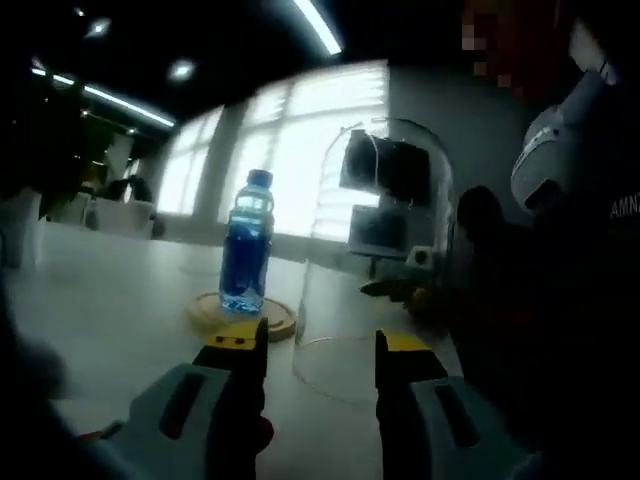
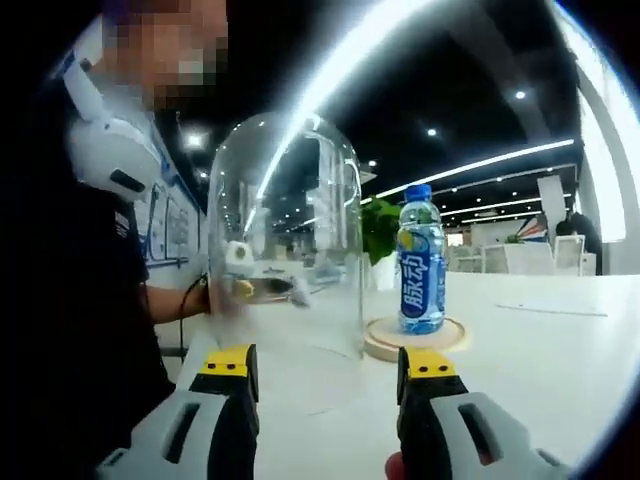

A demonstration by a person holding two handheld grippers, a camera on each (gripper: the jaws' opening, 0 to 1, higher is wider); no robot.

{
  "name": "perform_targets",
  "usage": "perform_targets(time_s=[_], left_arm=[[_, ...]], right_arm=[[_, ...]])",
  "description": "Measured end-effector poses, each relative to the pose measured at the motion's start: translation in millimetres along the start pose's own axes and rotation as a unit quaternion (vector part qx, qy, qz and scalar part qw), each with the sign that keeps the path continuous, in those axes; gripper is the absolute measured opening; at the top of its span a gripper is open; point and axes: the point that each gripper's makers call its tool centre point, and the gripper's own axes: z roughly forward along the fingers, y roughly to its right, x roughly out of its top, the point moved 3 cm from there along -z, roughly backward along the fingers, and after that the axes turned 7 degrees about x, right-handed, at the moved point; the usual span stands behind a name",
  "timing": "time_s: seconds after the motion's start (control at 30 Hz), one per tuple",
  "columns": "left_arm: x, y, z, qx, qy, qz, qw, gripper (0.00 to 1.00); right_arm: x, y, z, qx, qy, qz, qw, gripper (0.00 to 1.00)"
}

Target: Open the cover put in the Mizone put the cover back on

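Observation:
A blue Mizone bottle (image 1: 247, 245) (image 2: 421, 262) with a blue cap stands upright on a round wooden base (image 1: 280, 320) (image 2: 385, 340). The clear glass dome cover (image 1: 375, 250) (image 2: 285, 240) stands on the white table beside the base, off the bottle. My left gripper (image 1: 320, 345) is open and empty, low over the table, facing the bottle and dome. My right gripper (image 2: 330, 362) is open and empty too, facing them from the opposite side. Through the glass I see each gripper from the other's view, the right gripper (image 1: 412, 293) and the left gripper (image 2: 262, 288).
A person in dark clothes (image 1: 560, 300) (image 2: 70, 300) stands close to the dome. The white table (image 1: 100, 300) (image 2: 560, 350) stretches wide around the base. Chairs, other tables and a green plant (image 2: 380, 230) are far behind. Bright windows (image 1: 300, 150) light the back.

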Motion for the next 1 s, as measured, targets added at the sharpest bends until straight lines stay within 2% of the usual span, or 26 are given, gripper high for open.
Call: perform_targets(time_s=[0.1,0.17,0.27,0.3,0.33,0.43,0.63,0.73,1.0], left_arm=[[-5.5,11.4,4.1,-0.020,-0.015,0.007,0.9997,0.45],[-10.8,14.8,7.6,-0.022,-0.026,0.021,0.9992,0.47],[-11.0,16.0,13.3,-0.020,-0.027,0.021,0.9992,0.50],[-10.6,17.3,14.9,-0.021,-0.026,0.019,0.9993,0.50],[-10.5,18.8,16.7,-0.024,-0.026,0.019,0.9992,0.50],[-11.4,22.7,21.5,-0.032,-0.030,0.021,0.9988,0.50],[-10.4,31.6,30.5,-0.056,-0.042,0.024,0.9973,0.52],[-8.8,34.6,32.3,-0.067,-0.045,0.031,0.9963,0.52],[-5.5,37.4,40.9,-0.091,-0.051,0.024,0.9943,0.56]], right_arm=[[-0.8,-4.4,3.7,0.010,-0.003,0.000,0.9999,0.55],[-2.7,-3.9,4.5,0.010,-0.009,0.000,0.9999,0.56],[-3.5,-8.2,6.6,0.022,-0.013,0.001,0.9997,0.58],[-3.3,-11.7,7.7,0.033,-0.012,0.004,0.9994,0.60],[-2.4,-19.7,10.1,0.056,-0.007,0.027,0.9980,0.62],[-2.5,-29.1,15.8,0.093,-0.013,0.041,0.9947,0.66],[-4.3,-19.7,35.9,0.094,-0.039,0.036,0.9941,0.68],[3.5,-15.7,41.7,0.097,-0.034,0.035,0.9941,0.71],[14.7,-9.2,50.2,0.106,-0.025,0.026,0.9937,0.71]])
